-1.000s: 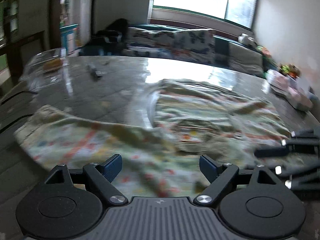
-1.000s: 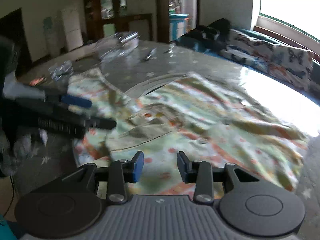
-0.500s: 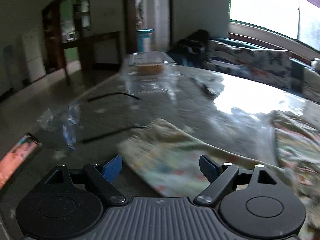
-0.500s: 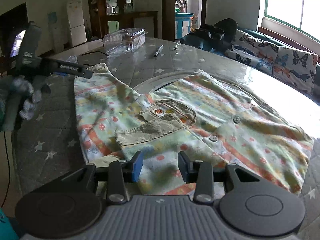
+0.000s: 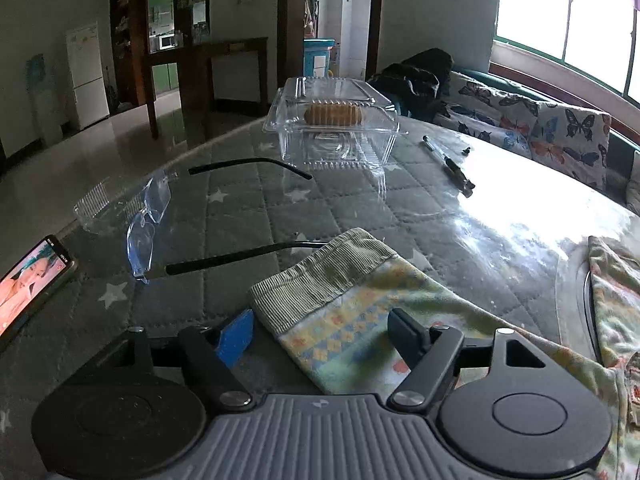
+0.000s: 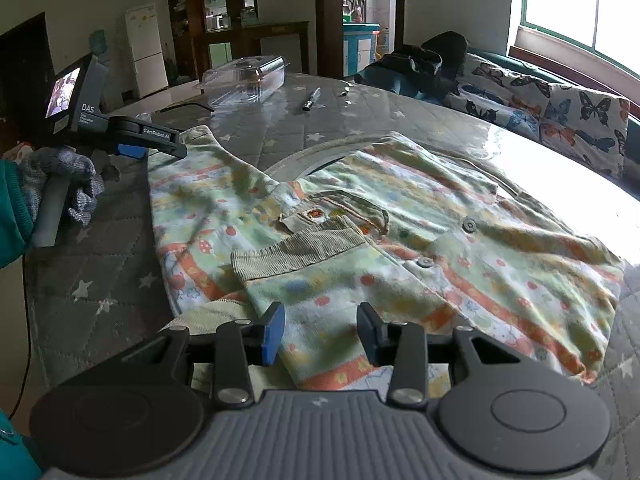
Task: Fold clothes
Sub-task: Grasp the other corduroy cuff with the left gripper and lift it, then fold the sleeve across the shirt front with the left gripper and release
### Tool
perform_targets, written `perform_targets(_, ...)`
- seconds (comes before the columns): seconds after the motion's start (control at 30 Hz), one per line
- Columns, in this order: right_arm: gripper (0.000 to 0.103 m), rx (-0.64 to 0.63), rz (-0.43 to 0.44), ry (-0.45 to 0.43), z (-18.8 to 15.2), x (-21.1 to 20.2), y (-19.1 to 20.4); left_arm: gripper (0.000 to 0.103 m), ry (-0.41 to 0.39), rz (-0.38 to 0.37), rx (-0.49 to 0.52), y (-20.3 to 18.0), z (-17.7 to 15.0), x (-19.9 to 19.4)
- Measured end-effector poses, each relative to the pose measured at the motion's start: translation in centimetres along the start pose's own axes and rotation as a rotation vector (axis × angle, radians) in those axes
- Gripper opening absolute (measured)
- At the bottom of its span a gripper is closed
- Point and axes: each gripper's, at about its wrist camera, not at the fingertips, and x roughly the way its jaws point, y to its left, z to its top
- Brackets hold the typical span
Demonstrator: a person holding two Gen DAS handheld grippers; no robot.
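Clear clamshell box point(image 5: 334, 128) holds what looks like one bread roll point(image 5: 333, 114).

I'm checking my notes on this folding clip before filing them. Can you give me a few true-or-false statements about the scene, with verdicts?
1. One sleeve cuff lies folded across the shirt front. True.
2. The clear plastic box is empty. False: it holds a yellowish baked item.
3. Glasses lie on the table beyond the other cuff. True.
4. The left gripper has its fingers clamped on that cuff. False: they are closing, not yet pressing.
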Motion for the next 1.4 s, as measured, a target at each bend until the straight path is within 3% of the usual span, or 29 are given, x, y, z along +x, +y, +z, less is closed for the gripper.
perform_targets(0.17,0.041,-0.003,0.001,-0.005,-0.1,-0.2,0.1,0.067,-0.013,0.010,0.006,0.0,-0.1,0.0)
perform_targets(0.33,0.041,0.004,-0.001,-0.012,-0.1,-0.4,0.1,0.038,-0.016,-0.004,-0.008,0.4,0.3,-0.1)
perform_targets(0.4,0.041,0.006,-0.002,-0.016,-0.1,-0.5,0.1,0.020,-0.015,-0.028,-0.014,0.5,0.4,-0.3)
perform_targets(0.47,0.041,0.009,-0.004,-0.020,-0.2,-0.6,0.1,0.012,-0.020,-0.053,-0.022,0.5,0.4,-0.7)
perform_targets(0.73,0.041,0.044,-0.021,-0.045,-0.3,-1.5,-0.5,0.011,-0.111,-0.215,0.008,-2.3,0.6,-5.8)
perform_targets(1.03,0.041,0.103,-0.050,-0.095,-0.2,-3.2,-2.1,0.010,-0.155,-0.500,0.120,-8.8,-0.2,-12.0)
perform_targets(1.27,0.041,0.193,-0.104,-0.155,-0.3,-5.2,-4.6,0.011,-0.108,-0.735,0.230,-14.4,-3.1,-15.9)
perform_targets(1.4,0.041,0.251,-0.120,-0.157,-1.1,-6.1,-6.0,0.015,-0.030,-0.799,0.346,-17.8,-6.1,-15.9)
